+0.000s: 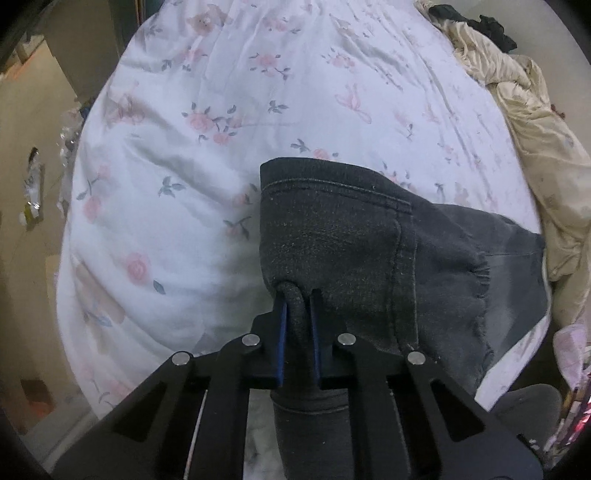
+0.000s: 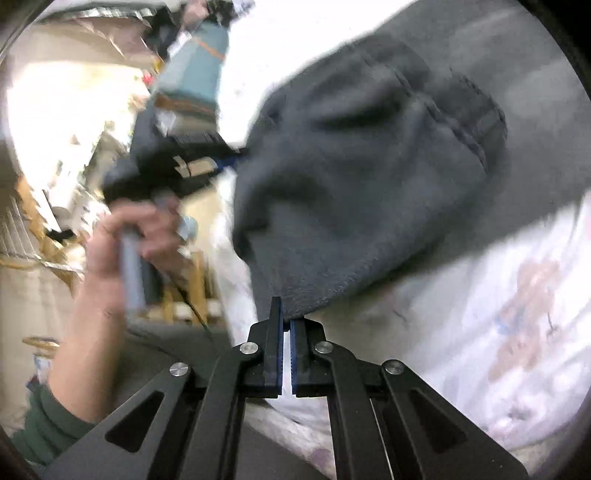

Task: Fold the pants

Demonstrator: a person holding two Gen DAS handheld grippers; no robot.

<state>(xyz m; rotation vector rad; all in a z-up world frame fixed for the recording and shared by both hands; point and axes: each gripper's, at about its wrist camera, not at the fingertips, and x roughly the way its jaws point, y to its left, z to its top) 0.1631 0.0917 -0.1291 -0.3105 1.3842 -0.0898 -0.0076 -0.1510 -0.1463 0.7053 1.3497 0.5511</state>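
Observation:
The dark grey pants (image 1: 351,243) lie partly on a white floral bedsheet (image 1: 207,147), stretching to the right. My left gripper (image 1: 298,306) is shut on a bunched fold of the pants near the hem, lifted off the sheet. In the right wrist view the pants (image 2: 369,177) hang blurred in front of the camera. My right gripper (image 2: 286,317) is shut on their lower edge, pinched between the blue pads. The left gripper (image 2: 162,173) and the hand holding it (image 2: 122,243) show at the left of that view.
A crumpled cream blanket (image 1: 532,140) lies along the bed's right side, with dark clothes (image 1: 487,26) at its far end. The bed's left edge drops to a floor with clutter (image 1: 33,184). Furniture and boxes (image 2: 74,147) stand beyond the hand.

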